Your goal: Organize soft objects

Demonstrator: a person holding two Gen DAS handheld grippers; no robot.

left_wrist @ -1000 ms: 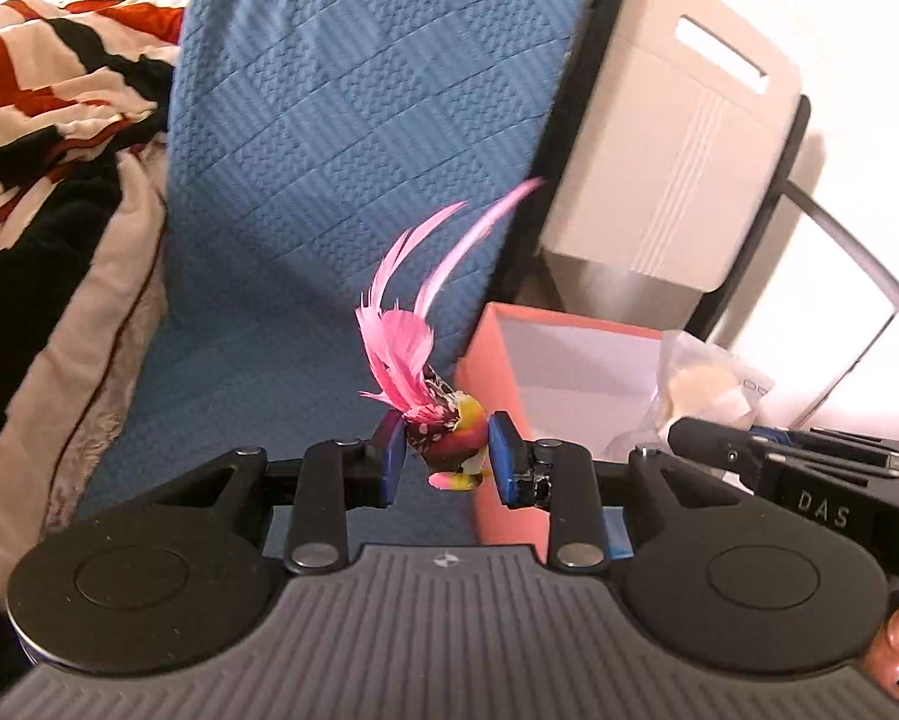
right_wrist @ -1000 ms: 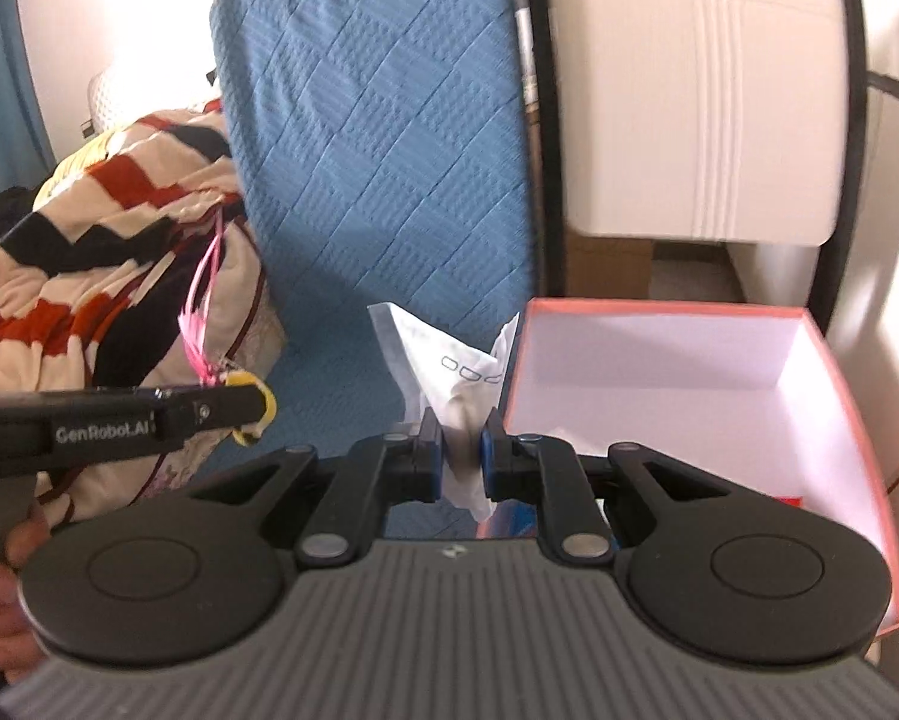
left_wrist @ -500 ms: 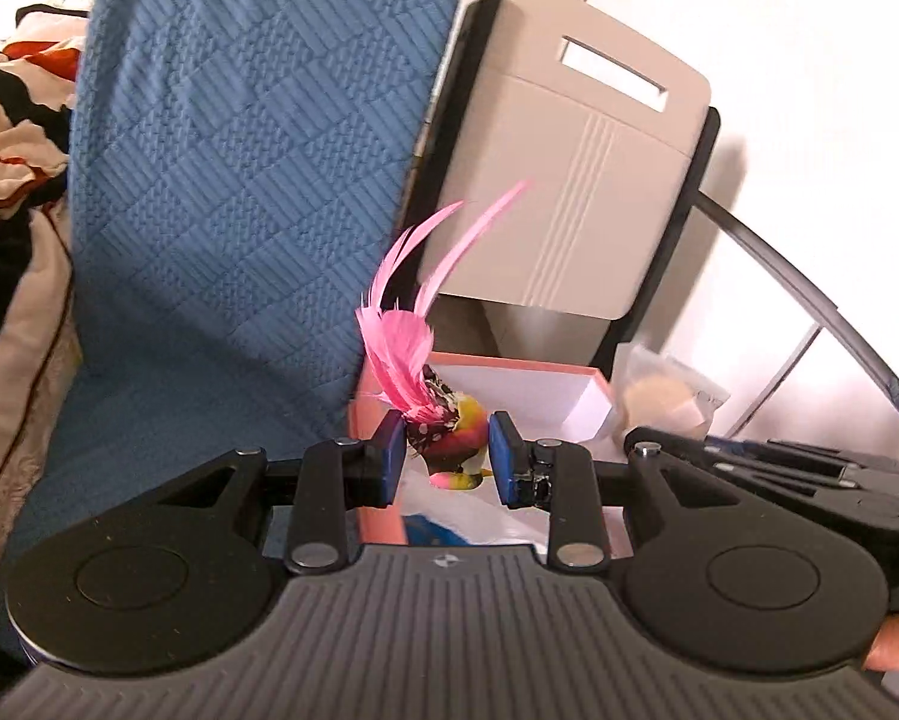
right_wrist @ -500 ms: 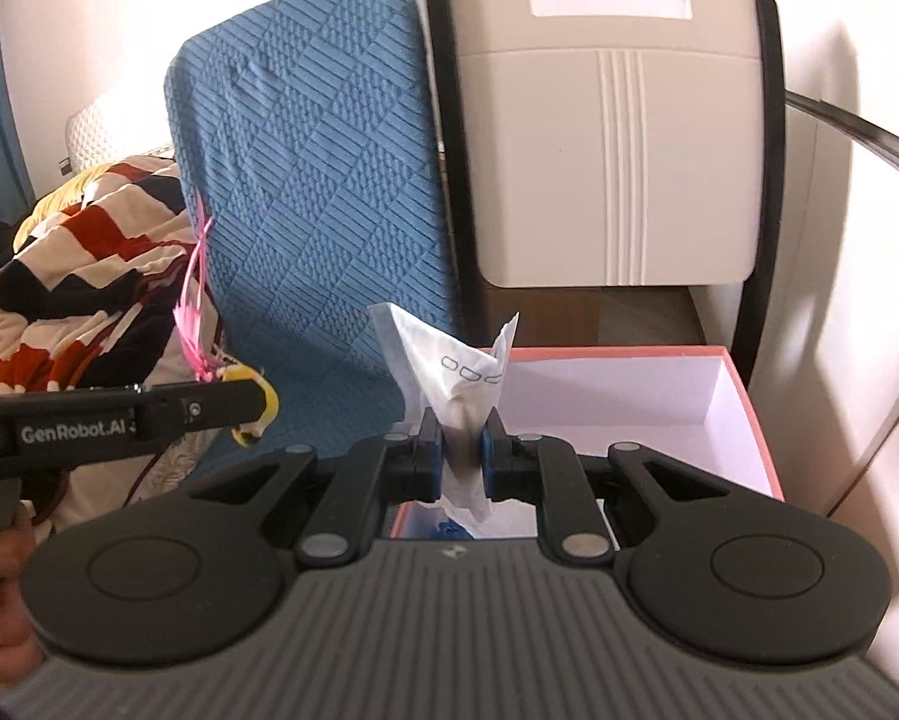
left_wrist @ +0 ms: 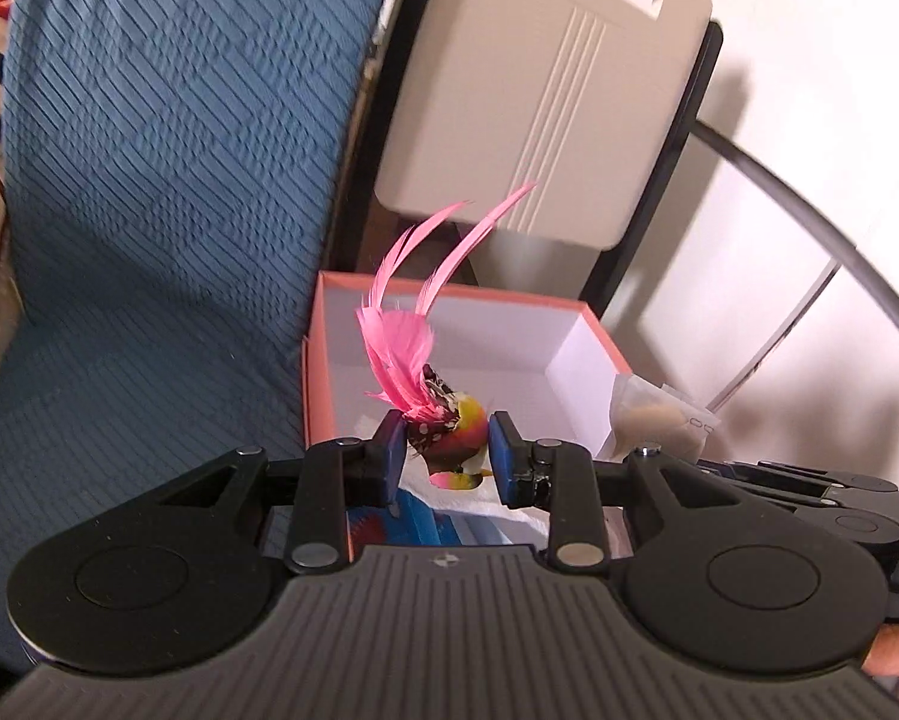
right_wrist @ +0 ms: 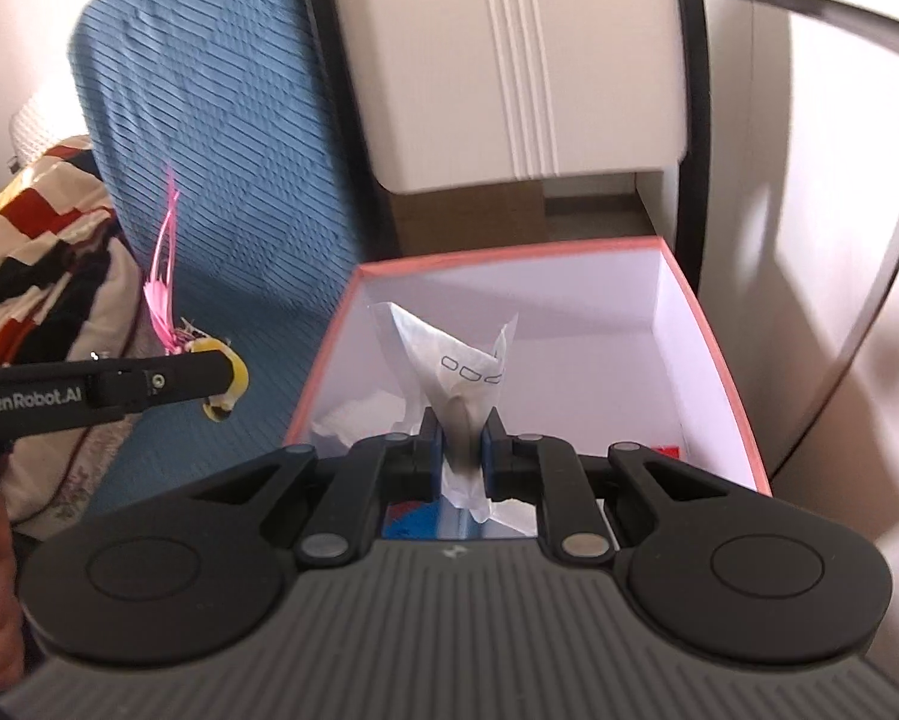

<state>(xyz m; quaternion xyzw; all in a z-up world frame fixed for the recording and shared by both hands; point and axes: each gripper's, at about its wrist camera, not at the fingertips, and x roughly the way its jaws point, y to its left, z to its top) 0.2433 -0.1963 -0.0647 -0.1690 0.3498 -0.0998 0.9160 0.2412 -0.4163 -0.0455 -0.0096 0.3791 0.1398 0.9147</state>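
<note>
The left gripper [left_wrist: 447, 456] clasps a pink-feathered toy bird [left_wrist: 443, 438] over the near-left corner of the pink box [right_wrist: 725, 372]; the right gripper [right_wrist: 461, 450] pinches a clear plastic packet [right_wrist: 455, 360] above the box's near edge, beside the blue quilted cushion [left_wrist: 167, 180].

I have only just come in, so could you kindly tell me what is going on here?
A person is tidying soft items into a pink box beside a blue cushion. The left hand-held gripper is clamped on a pink feathered toy, and the right hand-held gripper pinches a clear plastic packet. Both are held over the open box, which already holds some white and blue things; neither item is released yet.
</note>
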